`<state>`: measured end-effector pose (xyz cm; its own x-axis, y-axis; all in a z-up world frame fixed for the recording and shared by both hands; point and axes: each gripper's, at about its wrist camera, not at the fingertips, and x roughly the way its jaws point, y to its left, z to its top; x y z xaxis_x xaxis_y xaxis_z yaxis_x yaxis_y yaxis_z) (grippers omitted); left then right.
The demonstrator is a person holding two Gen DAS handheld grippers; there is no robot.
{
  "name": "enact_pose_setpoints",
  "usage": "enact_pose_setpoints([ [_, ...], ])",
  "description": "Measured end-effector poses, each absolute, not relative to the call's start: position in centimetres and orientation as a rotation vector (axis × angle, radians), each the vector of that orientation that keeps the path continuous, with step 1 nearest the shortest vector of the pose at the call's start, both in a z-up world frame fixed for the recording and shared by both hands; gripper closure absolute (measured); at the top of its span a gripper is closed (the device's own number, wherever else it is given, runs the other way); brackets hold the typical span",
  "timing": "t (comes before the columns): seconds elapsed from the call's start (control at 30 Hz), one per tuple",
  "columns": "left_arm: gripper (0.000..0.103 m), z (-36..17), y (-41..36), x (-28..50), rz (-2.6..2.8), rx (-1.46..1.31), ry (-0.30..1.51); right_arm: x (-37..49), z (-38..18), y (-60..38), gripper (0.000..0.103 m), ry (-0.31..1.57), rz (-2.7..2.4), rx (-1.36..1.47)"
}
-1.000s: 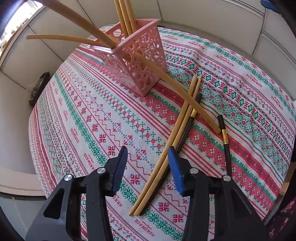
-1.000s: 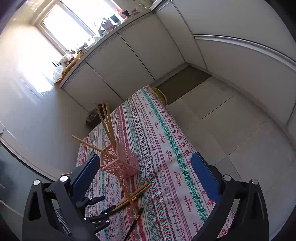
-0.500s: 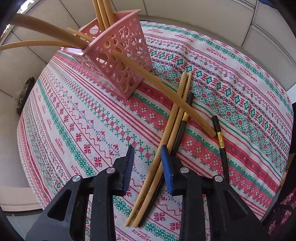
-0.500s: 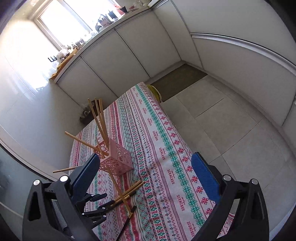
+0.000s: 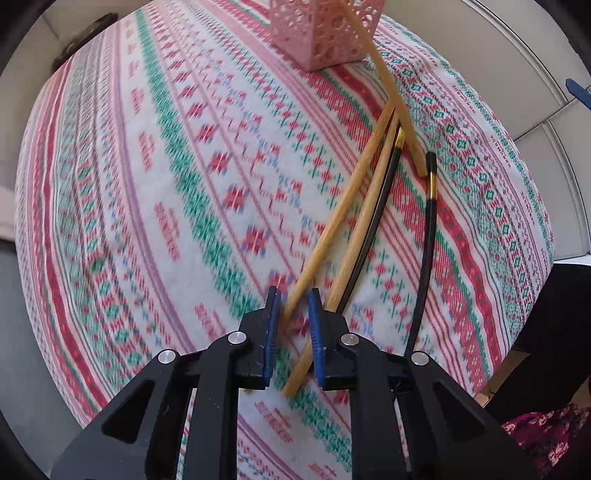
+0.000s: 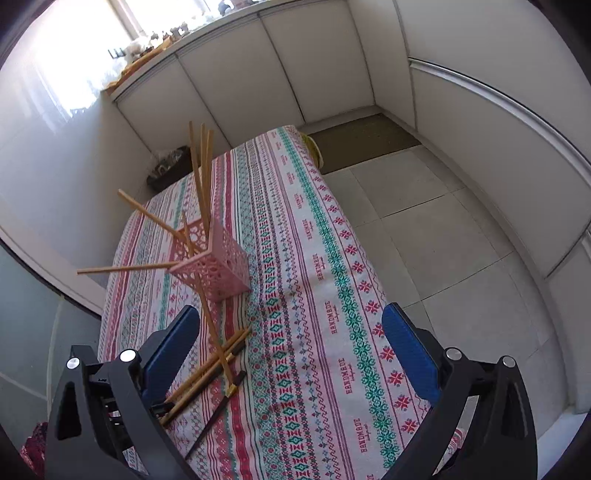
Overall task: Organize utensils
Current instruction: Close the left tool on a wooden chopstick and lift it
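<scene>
My left gripper (image 5: pixel 293 295) is low over the patterned tablecloth, its blue pads narrowed around the near end of a wooden chopstick (image 5: pixel 343 214); a small gap still shows. A second wooden chopstick (image 5: pixel 364 229) and two black chopsticks (image 5: pixel 424 240) lie beside it. A pink lattice holder (image 5: pixel 325 33) stands at the far end with several wooden chopsticks in it; one leans out onto the table. My right gripper (image 6: pixel 291 343) is wide open and empty, high above the table. The holder (image 6: pixel 218 266) and the loose chopsticks (image 6: pixel 207 373) show below it.
The table (image 6: pixel 314 240) stands in a white room with cabinets and a tiled floor (image 6: pixel 443 221) to its right. A dark basket (image 6: pixel 168 171) sits on the floor past the table's far end. A bright window is at the upper left.
My left gripper has dropped toward the table and moved onto the near ends of the wooden chopsticks, its jaws narrowing from wide open. The right gripper stayed open and shifted slightly.
</scene>
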<state>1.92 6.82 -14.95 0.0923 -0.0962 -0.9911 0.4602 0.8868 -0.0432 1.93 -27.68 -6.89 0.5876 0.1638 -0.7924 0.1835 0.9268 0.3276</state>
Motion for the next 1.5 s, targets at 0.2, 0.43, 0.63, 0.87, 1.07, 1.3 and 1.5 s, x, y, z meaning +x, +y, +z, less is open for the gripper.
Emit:
enact_pose_setpoints([
  [0.2,0.086,-15.3,10.5,-2.3,-0.362,0.284,1.464,0.8,-9.0,-23.8,0.007,1.035,0.073,0.292],
  [0.43,0.076,-13.3,7.6,0.7,-0.434,0.344,1.31,0.1,-10.7,-22.8,0.007,1.082,0.074,0.324],
  [0.63,0.076,-14.3,2.1,4.1,-0.572,0.46,1.268,1.1,-11.0,-24.4,0.007,1.086,0.058,0.386],
  [0.87,0.074,-15.5,-1.7,6.0,-0.639,0.539,1.29,1.3,-10.8,-24.8,0.007,1.087,0.076,0.404],
  [1.07,0.075,-14.6,-4.5,9.7,-0.662,0.56,1.308,1.3,-10.7,-25.5,0.007,1.086,0.076,0.428],
  [1.3,0.091,-17.0,-7.4,11.4,-0.651,0.62,1.345,1.4,-11.3,-26.4,0.007,1.109,0.068,0.46],
  [1.5,0.096,-20.2,-8.6,12.8,-0.594,0.49,1.383,1.5,-11.5,-26.5,0.007,1.117,0.06,0.464],
])
